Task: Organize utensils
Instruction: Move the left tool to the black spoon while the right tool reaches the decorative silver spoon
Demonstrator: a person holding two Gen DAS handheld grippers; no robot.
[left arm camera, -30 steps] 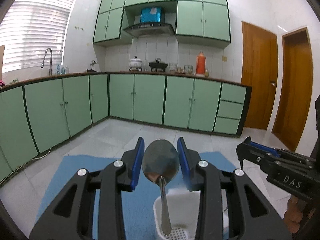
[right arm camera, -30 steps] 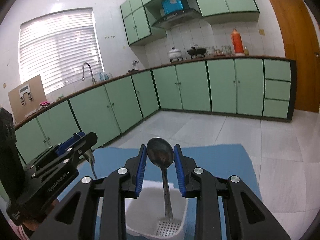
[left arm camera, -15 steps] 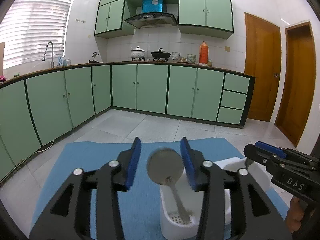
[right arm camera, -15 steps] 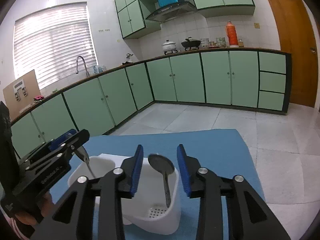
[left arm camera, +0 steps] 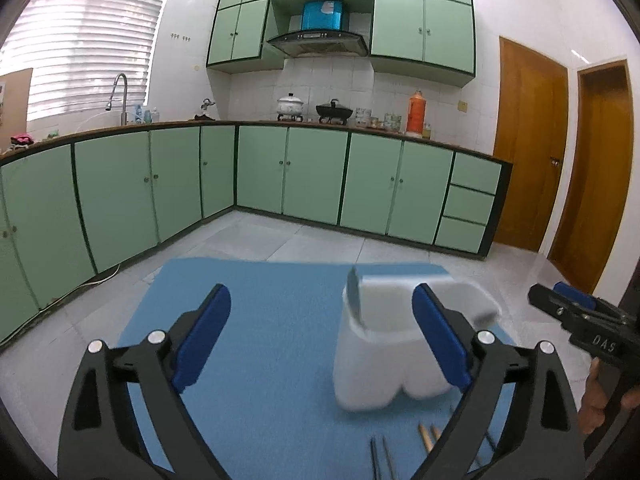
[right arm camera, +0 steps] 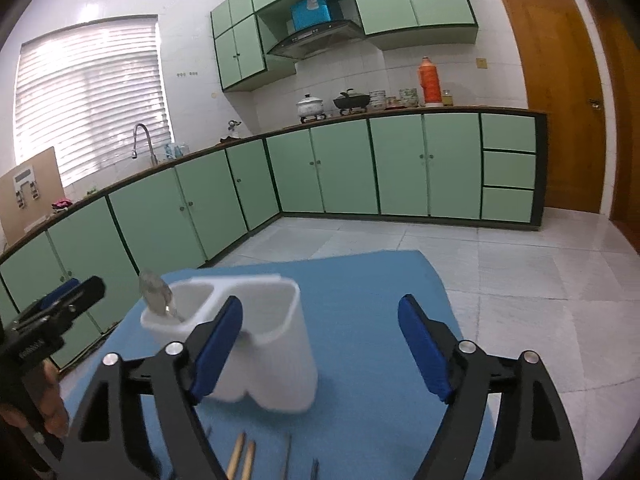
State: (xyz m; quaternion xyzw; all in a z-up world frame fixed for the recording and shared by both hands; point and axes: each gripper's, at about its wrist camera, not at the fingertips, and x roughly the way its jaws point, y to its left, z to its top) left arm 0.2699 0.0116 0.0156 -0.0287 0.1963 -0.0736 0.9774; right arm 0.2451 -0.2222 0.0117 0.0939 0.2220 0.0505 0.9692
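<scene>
A white two-compartment utensil holder (left arm camera: 384, 356) stands on the blue mat (left arm camera: 272, 320); it also shows in the right wrist view (right arm camera: 260, 340). A metal spoon (right arm camera: 157, 294) stands in its left compartment, seen edge-on in the left wrist view (left arm camera: 354, 300). My left gripper (left arm camera: 320, 340) is open and empty, just in front of the holder. My right gripper (right arm camera: 320, 344) is open and empty, to the right of the holder. Wooden chopsticks (right arm camera: 242, 456) and thin metal utensils (right arm camera: 300, 460) lie on the mat near me.
The mat's far edge (right arm camera: 320, 258) drops to a tiled floor. Green kitchen cabinets (left arm camera: 312, 176) line the back and left. Wooden doors (left arm camera: 532, 144) stand at the right. The other gripper shows at each view's side: the right one (left arm camera: 584, 316), the left one (right arm camera: 52, 312).
Both grippers opened, let go of their spoons into the holder, and drew back and down. Chopsticks and metal utensils now show at the bottom edge.
</scene>
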